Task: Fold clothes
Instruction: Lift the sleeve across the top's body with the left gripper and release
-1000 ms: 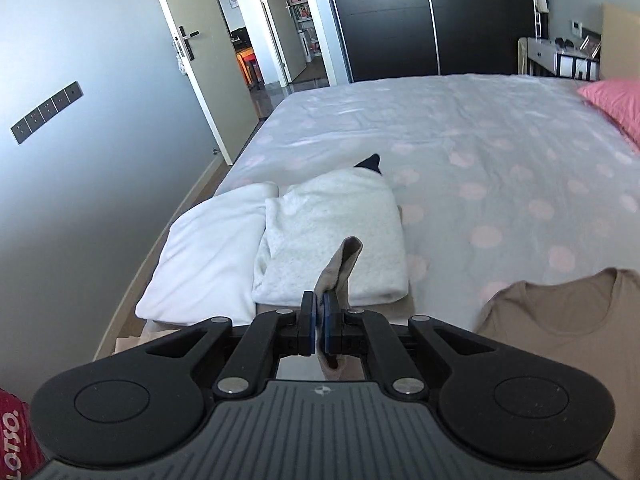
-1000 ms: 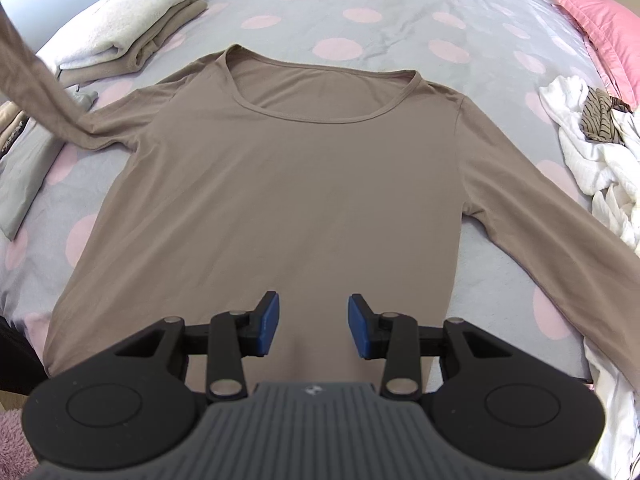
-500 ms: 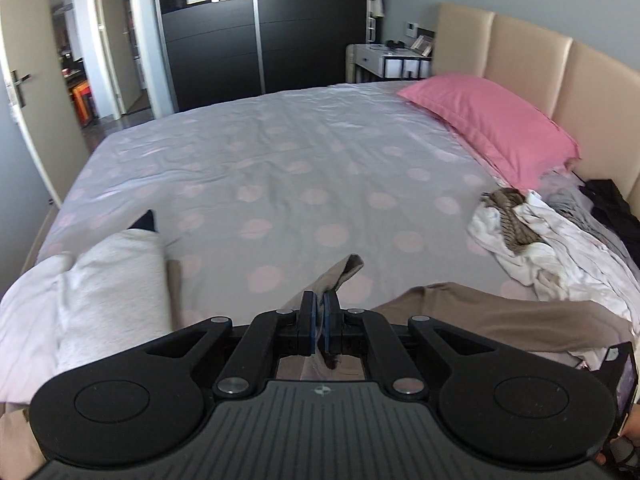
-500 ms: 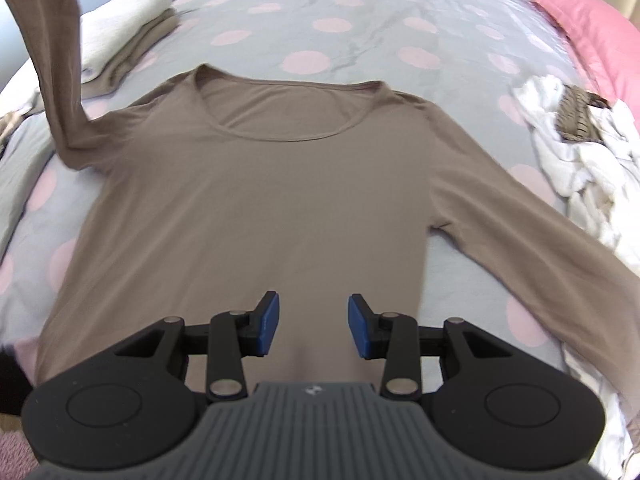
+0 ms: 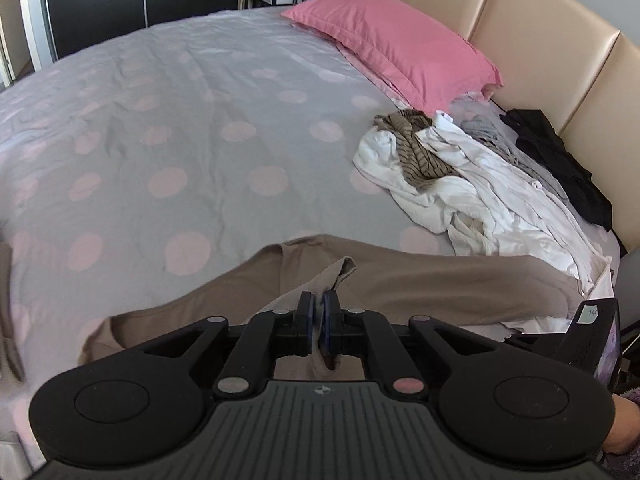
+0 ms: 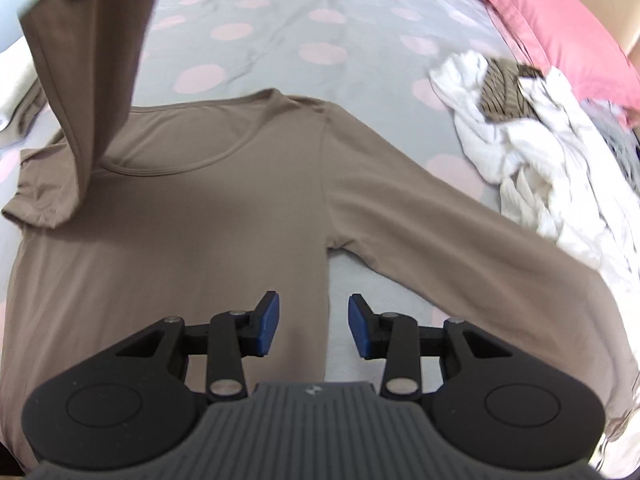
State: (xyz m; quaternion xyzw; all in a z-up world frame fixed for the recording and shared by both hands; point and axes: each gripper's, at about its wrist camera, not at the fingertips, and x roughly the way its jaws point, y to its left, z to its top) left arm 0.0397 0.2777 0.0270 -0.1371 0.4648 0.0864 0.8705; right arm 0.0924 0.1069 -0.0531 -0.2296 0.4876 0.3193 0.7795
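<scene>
A taupe long-sleeved shirt [image 6: 208, 208] lies flat, front up, on the grey bedspread with pink dots [image 6: 280, 12]. My left gripper [image 5: 319, 312] is shut on the cuff of the shirt's left sleeve [image 5: 340, 272]. That sleeve [image 6: 96, 60] hangs lifted over the shirt's left shoulder in the right wrist view. The shirt body also shows below the left gripper [image 5: 420, 280]. My right gripper [image 6: 313, 328] is open and empty, low over the shirt's right side edge near the hem. The right sleeve [image 6: 460, 240] lies spread out to the right.
A heap of unfolded white, striped, grey and black clothes [image 5: 472, 176] lies at the right by the beige headboard [image 5: 560, 60]. A pink pillow [image 5: 400, 48] lies at the head. Folded clothes [image 6: 12, 92] sit at the left edge.
My left gripper has swung right with the sleeve cuff, from over the folded stack to above the shirt body. My right gripper has shifted right toward the shirt's side edge, still open.
</scene>
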